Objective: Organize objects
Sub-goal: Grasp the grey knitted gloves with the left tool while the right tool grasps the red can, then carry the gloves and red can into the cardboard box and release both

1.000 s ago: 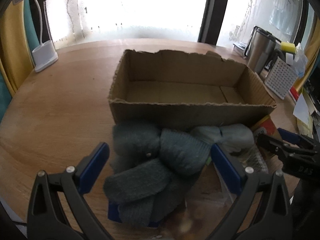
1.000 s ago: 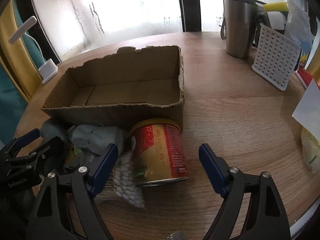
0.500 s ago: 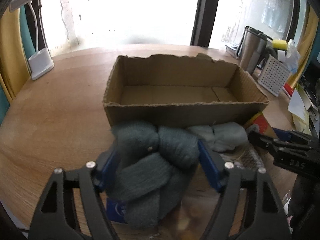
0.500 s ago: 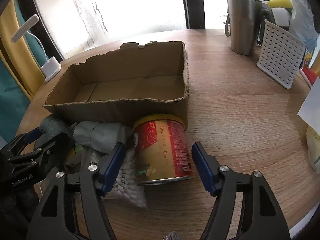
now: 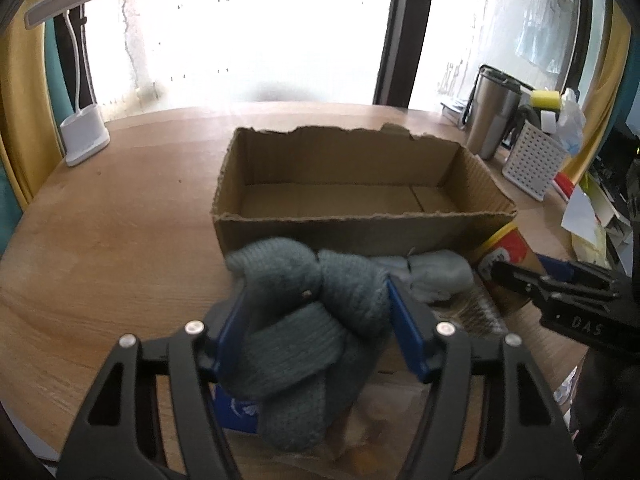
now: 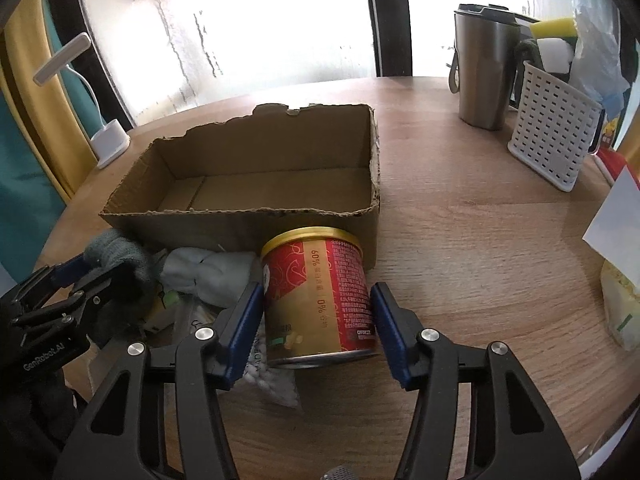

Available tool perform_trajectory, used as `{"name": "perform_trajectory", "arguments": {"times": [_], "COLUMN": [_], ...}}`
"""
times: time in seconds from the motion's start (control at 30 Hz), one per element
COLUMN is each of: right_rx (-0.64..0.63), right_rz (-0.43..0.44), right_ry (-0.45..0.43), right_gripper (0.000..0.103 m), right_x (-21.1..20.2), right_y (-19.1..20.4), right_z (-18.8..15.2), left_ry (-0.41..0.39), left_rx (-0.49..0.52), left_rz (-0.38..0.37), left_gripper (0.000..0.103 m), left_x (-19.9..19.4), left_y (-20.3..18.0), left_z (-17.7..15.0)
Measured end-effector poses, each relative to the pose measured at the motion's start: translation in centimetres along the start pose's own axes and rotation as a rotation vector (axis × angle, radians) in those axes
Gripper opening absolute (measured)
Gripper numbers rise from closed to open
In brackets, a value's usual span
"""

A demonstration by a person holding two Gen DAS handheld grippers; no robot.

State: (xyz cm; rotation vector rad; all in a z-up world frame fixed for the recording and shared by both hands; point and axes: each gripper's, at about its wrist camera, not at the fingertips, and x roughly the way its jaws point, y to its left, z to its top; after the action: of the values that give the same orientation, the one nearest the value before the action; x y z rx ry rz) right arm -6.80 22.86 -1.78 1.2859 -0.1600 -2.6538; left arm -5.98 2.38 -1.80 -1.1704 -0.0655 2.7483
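Note:
A dark grey knitted bundle (image 5: 304,320) sits between the blue pads of my left gripper (image 5: 316,300). Its jaws are closing and the pads press into the knit. My right gripper (image 6: 316,292) is shut on a red and gold can (image 6: 316,296) that stands on the wooden table against the front corner of an empty cardboard box (image 6: 240,212). A pale grey cloth roll (image 6: 208,272) lies between the two, and a bag of cotton swabs (image 6: 272,376) lies under the can's left side. A blue packet (image 5: 236,408) shows under the knitted bundle.
A steel mug (image 6: 484,76) and a white perforated basket (image 6: 556,136) stand at the back right. A white lamp base (image 5: 84,140) stands at the back left. Papers and a yellowish packet (image 6: 624,308) lie at the right edge of the table.
Both grippers have closed from wide open, the left onto the dark grey knitted bundle and the right onto the red can. The left view has lifted slightly with the bundle.

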Motion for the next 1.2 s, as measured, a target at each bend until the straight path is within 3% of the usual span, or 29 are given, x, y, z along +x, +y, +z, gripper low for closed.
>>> {"name": "perform_trajectory", "arguments": {"times": [0.63,1.2], "right_rx": [-0.016,-0.044], "right_rz": [0.017,0.042], "right_ry": [-0.078,-0.127], "right_gripper": [0.058,0.058], "right_x": [-3.7,-5.0], "right_y": [0.5,0.6], "right_z": [1.6,4.1], "left_ry": [-0.111,-0.168], "left_rx": [0.011,0.026], "left_rz": [-0.007,-0.011], "left_gripper": [0.066,0.066], "left_x": [-4.7,-6.2], "left_y": [-0.4,-1.4], "left_z": [2.2,4.8]}}
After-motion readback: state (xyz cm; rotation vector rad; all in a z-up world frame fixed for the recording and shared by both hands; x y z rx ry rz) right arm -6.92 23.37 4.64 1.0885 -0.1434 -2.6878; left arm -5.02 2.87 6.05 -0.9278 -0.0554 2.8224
